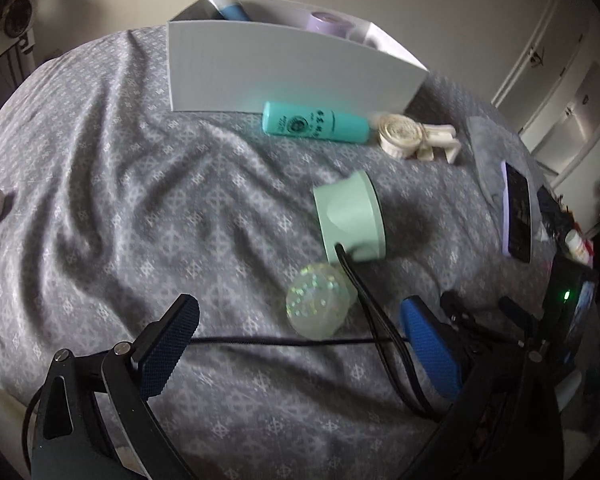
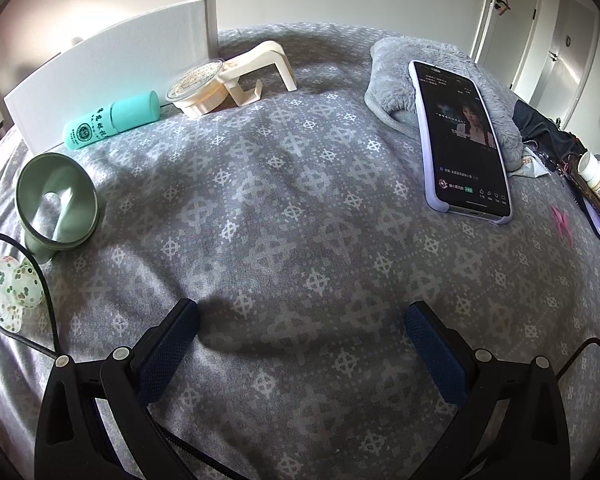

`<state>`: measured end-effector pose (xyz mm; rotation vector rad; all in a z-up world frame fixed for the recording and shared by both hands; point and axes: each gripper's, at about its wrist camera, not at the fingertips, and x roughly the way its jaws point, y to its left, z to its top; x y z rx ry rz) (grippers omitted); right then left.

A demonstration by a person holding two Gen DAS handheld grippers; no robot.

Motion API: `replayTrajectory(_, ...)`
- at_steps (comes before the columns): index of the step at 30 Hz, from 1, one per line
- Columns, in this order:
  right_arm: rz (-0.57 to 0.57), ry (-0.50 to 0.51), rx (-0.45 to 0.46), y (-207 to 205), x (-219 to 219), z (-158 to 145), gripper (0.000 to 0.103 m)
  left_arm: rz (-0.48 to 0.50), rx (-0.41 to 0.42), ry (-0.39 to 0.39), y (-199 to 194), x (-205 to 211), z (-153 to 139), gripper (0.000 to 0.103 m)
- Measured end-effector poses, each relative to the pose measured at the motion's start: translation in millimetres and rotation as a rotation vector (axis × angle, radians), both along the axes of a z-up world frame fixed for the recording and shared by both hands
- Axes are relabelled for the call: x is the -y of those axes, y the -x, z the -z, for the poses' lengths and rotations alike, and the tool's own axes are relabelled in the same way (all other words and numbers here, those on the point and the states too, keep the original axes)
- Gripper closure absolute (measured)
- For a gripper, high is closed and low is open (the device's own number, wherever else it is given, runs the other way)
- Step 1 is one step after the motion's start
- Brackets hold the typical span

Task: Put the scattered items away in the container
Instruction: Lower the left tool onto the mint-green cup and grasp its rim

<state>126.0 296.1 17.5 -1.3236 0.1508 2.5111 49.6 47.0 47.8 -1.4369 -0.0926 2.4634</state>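
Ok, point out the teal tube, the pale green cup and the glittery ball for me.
teal tube (image 1: 315, 123), left wrist view, middle of its printed body.
pale green cup (image 1: 350, 216), left wrist view, outer side wall.
glittery ball (image 1: 318, 304), left wrist view, centre of its speckled surface.

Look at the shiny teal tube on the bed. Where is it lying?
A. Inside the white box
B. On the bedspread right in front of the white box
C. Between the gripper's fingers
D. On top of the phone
B, because the teal tube lies on its side on the grey bedspread at the foot of the white box, next to a cream round thing, far from the phone and both grippers.
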Motion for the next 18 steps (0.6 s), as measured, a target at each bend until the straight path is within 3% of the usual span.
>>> replayTrajectory(3,0.0,-0.001,0.0,0.1,0.2,0.0,0.0,0.007,0.023,0.035,-2.7,-10.2,8.3,0.002)
replayTrajectory(6,0.0,-0.001,0.0,0.9,0.6,0.8,0.0,-0.036,0.032,-0.045,4.3,-5.3,1.9,0.002)
replayTrajectory(9,0.0,-0.001,0.001,0.9,0.7,0.8,0.0,-0.044,-0.049,-0.138,8.5,2.2,-22.0,0.002)
replayTrajectory(12,0.0,-0.002,0.001,1.0,0.8,0.8,0.0,-0.045,-0.111,-0.08,25.1,-5.7,-36.1,0.001)
replayTrajectory(15,0.0,-0.004,0.002,0.7,0.6,1.0,0.0,0.01,0.006,0.062,56.7,-30.8,-15.5,0.001)
replayTrajectory(18,0.0,-0.005,0.003,0.1,-0.5,1.0,0.0,0.035,0.006,0.092,67.4,-47.0,-4.0,0.001)
